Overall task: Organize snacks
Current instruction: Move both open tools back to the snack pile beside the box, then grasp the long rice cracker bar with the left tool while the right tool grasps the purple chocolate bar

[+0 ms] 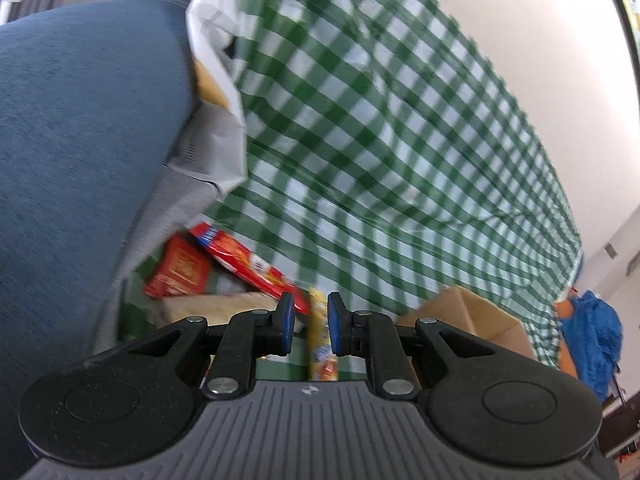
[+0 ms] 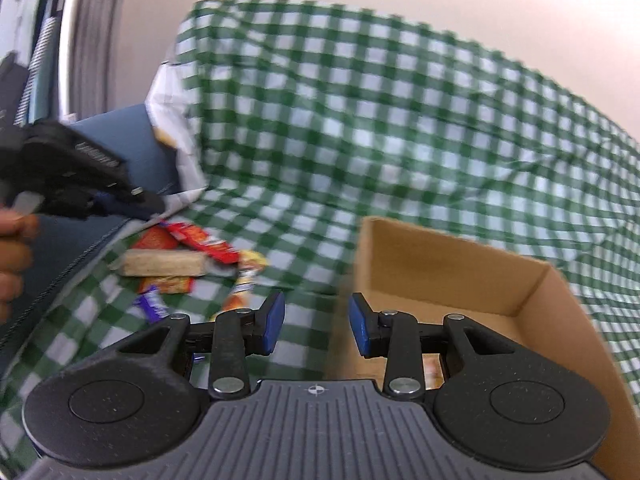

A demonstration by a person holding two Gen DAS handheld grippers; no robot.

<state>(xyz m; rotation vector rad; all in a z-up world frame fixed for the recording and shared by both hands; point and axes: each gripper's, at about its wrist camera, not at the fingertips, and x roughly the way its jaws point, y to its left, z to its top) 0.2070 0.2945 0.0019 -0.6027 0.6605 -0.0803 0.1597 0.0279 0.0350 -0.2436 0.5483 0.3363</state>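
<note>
Left gripper (image 1: 311, 318): fingers at a narrow gap, nothing pinched; a yellow packet (image 1: 320, 340) shows through the gap, lying on the cloth below. Right gripper (image 2: 316, 322): fingers a bit wider apart, empty, only checked cloth between the pads.

Left view, outward: long red packet (image 1: 248, 268) lies diagonally just up-left of the fingers, red square pack (image 1: 178, 270) left of it, pale wrapped bar (image 1: 216, 304) under them. All bunched at lower left, against a blue cushion (image 1: 80, 140) that fills the left side. Box (image 1: 476, 320) sits lower right of the fingers.

Right view: box (image 2: 460, 272) open at right, its near wall right behind the right finger; something tan on its floor, too hidden to identify. Snack pile at left centre: bar (image 2: 164, 262), red packets (image 2: 204, 242), a purple one (image 2: 154, 306). Left gripper (image 2: 80, 176) hangs above the pile at far left, a hand (image 2: 12, 248) on it.

Green check cloth (image 1: 380, 140) covers everything beyond; frames are motion-blurred.
</note>
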